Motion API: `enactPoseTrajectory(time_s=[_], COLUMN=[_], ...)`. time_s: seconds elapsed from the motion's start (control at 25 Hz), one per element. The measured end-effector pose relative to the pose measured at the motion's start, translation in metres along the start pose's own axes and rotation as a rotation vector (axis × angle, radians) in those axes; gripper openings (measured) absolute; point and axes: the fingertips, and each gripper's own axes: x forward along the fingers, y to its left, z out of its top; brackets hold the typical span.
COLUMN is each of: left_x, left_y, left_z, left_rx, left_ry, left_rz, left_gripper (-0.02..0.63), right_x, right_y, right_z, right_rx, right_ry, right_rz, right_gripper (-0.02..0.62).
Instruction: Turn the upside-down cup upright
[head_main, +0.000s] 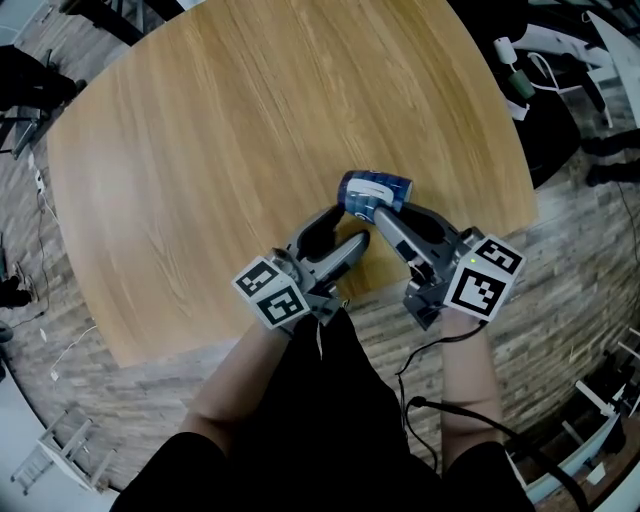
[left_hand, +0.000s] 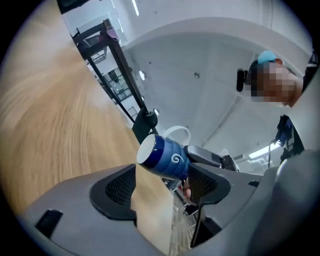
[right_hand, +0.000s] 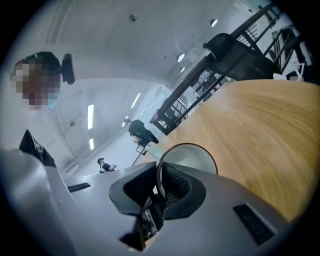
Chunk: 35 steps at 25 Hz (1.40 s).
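A blue cup (head_main: 376, 191) with a white swirl lies tilted on its side just above the round wooden table (head_main: 250, 120), near its front edge. My right gripper (head_main: 392, 208) is shut on the cup's rim. In the right gripper view the thin rim runs between the jaws (right_hand: 161, 187), and the white inside of the cup (right_hand: 192, 157) faces the camera. My left gripper (head_main: 348, 228) stands open just left of the cup. In the left gripper view the cup (left_hand: 162, 157) shows its white base beyond the spread pads (left_hand: 120, 187), which do not touch it.
Black chair frames and cables (head_main: 30, 90) lie on the floor to the left of the table. A white plug and cord (head_main: 510, 60) sit at the top right. The person's arms (head_main: 240, 380) reach in from the bottom.
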Motion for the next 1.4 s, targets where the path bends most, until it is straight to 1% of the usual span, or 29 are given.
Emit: enactPoseTrajectory(time_s=[0.04, 0.12, 0.2, 0.32, 0.44, 0.6, 0.72, 0.76, 0.8, 0.88, 1.04, 1.16, 1.32, 1.4], left_x=[0.003, 0.008, 0.009, 0.007, 0.004, 0.003, -0.002, -0.003, -0.004, -0.006, -0.008, -0.008, -0.008, -0.008], left_y=[-0.003, -0.007, -0.009, -0.007, -0.005, -0.006, -0.007, -0.007, -0.008, -0.009, -0.01, -0.008, -0.004, -0.006], left_z=[0.003, 0.009, 0.018, 0.032, 0.043, 0.051, 0.056, 0.057, 0.058, 0.06, 0.061, 0.061, 0.059, 0.059], left_rx=[-0.008, -0.037, -0.104, -0.183, -0.239, -0.285, -0.307, -0.304, -0.296, -0.262, -0.197, -0.154, -0.117, -0.1], left_ry=[-0.022, -0.076, -0.151, -0.252, -0.331, -0.392, -0.434, -0.443, -0.448, -0.445, -0.412, -0.384, -0.356, -0.343], left_rz=[-0.024, -0.081, -0.14, -0.198, -0.225, -0.252, -0.26, -0.258, -0.257, -0.254, -0.243, -0.222, -0.188, -0.18], left_gripper=[0.33, 0.365, 0.4, 0.408, 0.408, 0.408, 0.405, 0.4, 0.368, 0.365, 0.36, 0.36, 0.357, 0.357], right_x=[0.0, 0.0, 0.001, 0.002, 0.002, 0.001, 0.001, 0.001, 0.001, 0.0, -0.001, 0.0, -0.001, -0.003], right_y=[0.003, 0.008, 0.013, 0.019, 0.022, 0.026, 0.032, 0.034, 0.035, 0.036, 0.035, 0.03, 0.022, 0.023], right_z=[0.002, 0.005, 0.006, 0.004, 0.002, -0.003, -0.007, -0.007, -0.008, -0.009, -0.012, -0.015, -0.021, -0.024], right_rx=[0.012, 0.035, 0.058, 0.092, 0.13, 0.178, 0.192, 0.188, 0.181, 0.17, 0.174, 0.155, 0.141, 0.108], right_ry=[-0.008, -0.021, -0.029, -0.034, -0.042, -0.057, -0.062, -0.063, -0.062, -0.063, -0.08, -0.081, -0.066, -0.056], right_rz=[0.02, 0.06, 0.099, 0.148, 0.18, 0.217, 0.244, 0.25, 0.255, 0.272, 0.317, 0.324, 0.349, 0.365], right_gripper=[0.038, 0.038, 0.04, 0.038, 0.039, 0.039, 0.039, 0.038, 0.039, 0.04, 0.04, 0.04, 0.041, 0.041])
